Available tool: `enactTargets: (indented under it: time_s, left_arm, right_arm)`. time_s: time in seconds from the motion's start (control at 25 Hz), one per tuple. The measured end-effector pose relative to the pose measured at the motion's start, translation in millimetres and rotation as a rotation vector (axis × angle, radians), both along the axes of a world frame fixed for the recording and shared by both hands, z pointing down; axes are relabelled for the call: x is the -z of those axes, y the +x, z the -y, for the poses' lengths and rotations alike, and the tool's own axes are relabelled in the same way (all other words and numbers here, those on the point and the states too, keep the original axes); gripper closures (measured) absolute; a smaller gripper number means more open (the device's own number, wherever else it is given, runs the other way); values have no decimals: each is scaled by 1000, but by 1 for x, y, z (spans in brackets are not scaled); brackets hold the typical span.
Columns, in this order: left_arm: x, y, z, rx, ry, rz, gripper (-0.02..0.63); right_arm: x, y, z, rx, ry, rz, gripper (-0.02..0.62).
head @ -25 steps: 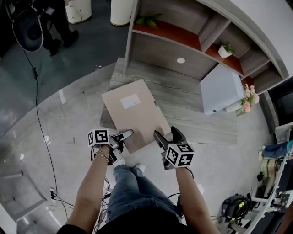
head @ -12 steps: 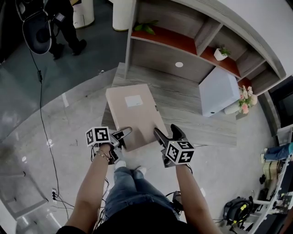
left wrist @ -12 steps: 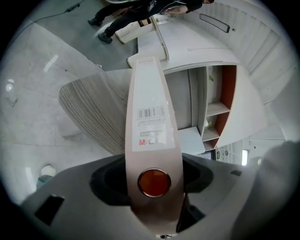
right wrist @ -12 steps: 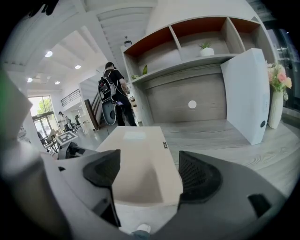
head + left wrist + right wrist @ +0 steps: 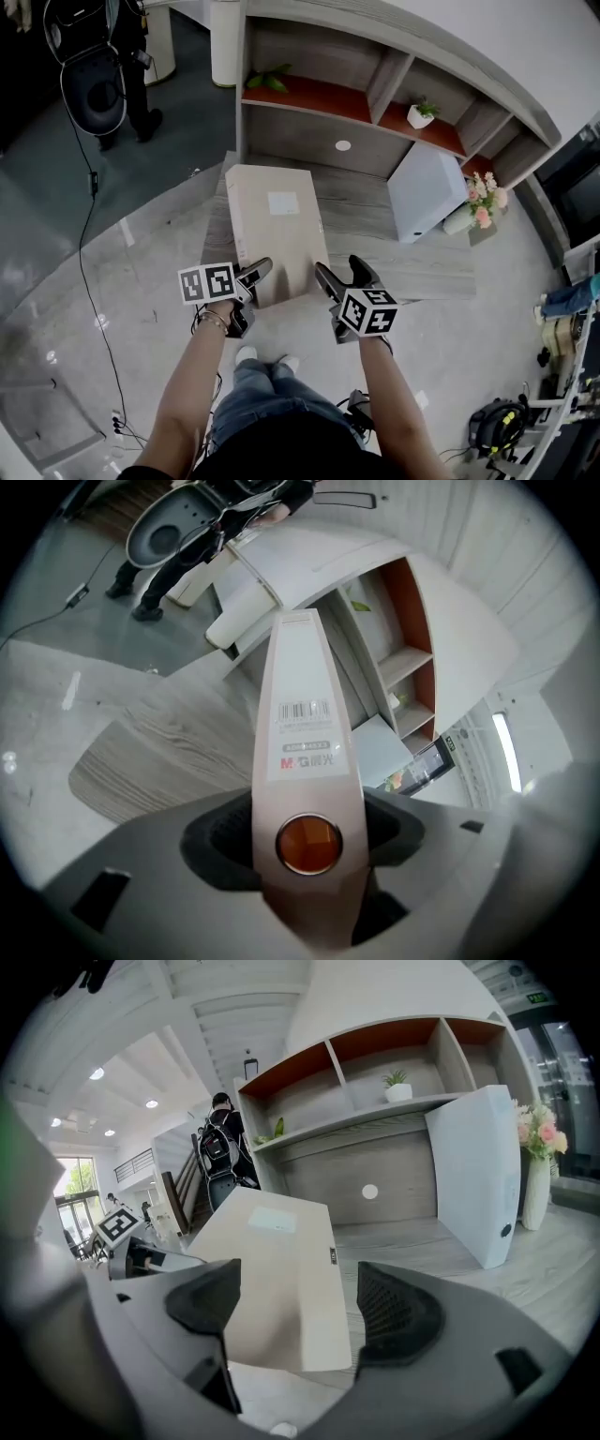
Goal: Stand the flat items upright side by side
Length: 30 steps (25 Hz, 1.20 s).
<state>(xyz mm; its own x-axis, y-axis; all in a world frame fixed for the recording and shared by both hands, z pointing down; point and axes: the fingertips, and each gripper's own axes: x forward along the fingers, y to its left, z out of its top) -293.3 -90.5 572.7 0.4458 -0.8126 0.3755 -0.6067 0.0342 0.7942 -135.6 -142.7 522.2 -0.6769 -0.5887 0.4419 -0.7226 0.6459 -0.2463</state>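
Note:
A flat beige file box (image 5: 277, 225) lies lengthwise on the low wooden platform (image 5: 375, 246), its near end raised off it. My left gripper (image 5: 253, 274) is shut on the box's spine (image 5: 300, 733), at the orange finger hole; its jaws have just been closing on it. The right gripper (image 5: 339, 277) stands open at the near right corner of the box (image 5: 272, 1279), and its right pad (image 5: 398, 1312) is apart from the edge. A pale blue file box (image 5: 427, 192) stands upright at the back right, leaning toward the shelf.
A grey shelf unit (image 5: 375, 103) with orange boards backs the platform and holds a small potted plant (image 5: 419, 112). A vase of flowers (image 5: 478, 202) stands right of the blue box. A person with a backpack (image 5: 103, 66) is at the far left, on the glossy floor.
The beige box has swung from a skewed lie to pointing straight at the shelf, and its near end has risen. Both grippers came up with it; the left one rolled.

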Motion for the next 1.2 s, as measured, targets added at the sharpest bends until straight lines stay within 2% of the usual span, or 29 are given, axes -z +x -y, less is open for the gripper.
enactTargets:
  time_s: [0.2, 0.52, 0.88, 1.2]
  left_arm:
    - [23, 4, 12, 13, 93, 144, 327]
    - [39, 16, 32, 103, 176, 255, 327]
    - [56, 61, 55, 65, 292, 425, 327]
    - [64, 103, 70, 92, 381, 582, 327]
  right_arm:
    - [8, 14, -1, -46, 14, 17, 193]
    - [6, 58, 6, -138, 10, 23, 193]
    - [5, 116, 15, -232, 5, 25, 194]
    - [7, 175, 17, -315, 6, 23, 195]
